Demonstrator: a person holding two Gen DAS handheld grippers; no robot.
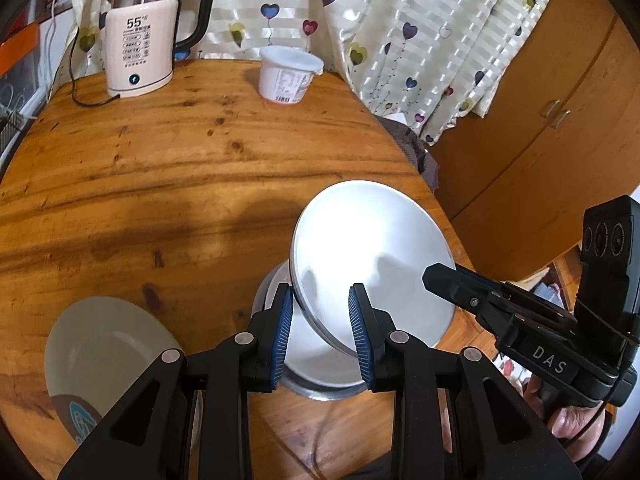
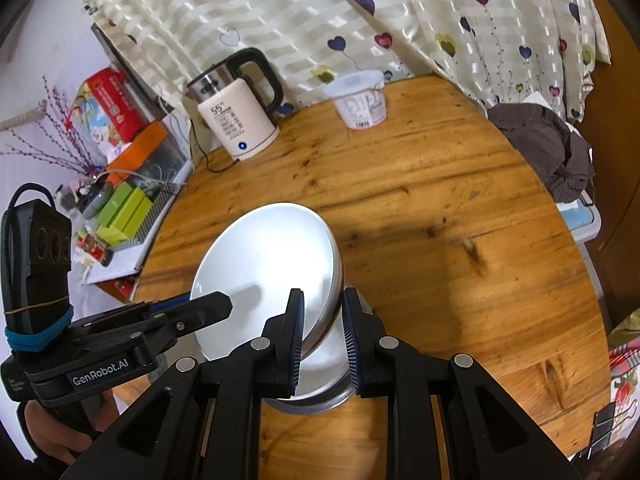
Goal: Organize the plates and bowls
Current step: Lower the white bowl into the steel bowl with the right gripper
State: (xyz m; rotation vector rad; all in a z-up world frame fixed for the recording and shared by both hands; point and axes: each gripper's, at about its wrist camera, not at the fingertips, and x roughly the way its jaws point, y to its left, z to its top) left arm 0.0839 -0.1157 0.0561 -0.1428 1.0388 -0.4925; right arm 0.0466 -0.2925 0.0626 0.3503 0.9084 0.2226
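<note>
- My left gripper (image 1: 322,320) and right gripper (image 2: 323,328) each clench opposite rims of the tilted round white plate (image 1: 372,256).
- It hangs over what looks like a steel bowl (image 1: 324,390); the bare wooden table (image 1: 160,168) lies open beyond.

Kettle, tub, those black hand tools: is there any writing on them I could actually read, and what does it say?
"55°C": kettle, large figures on its cream front; the rows of small print beneath are too small to read.
"DAS": right gripper, on its black body, seen from the left wrist view.
"GenRobot.AI": left gripper, on its black body, seen from the right wrist view.
White tub: label and barcode, too blurred to read.
</note>
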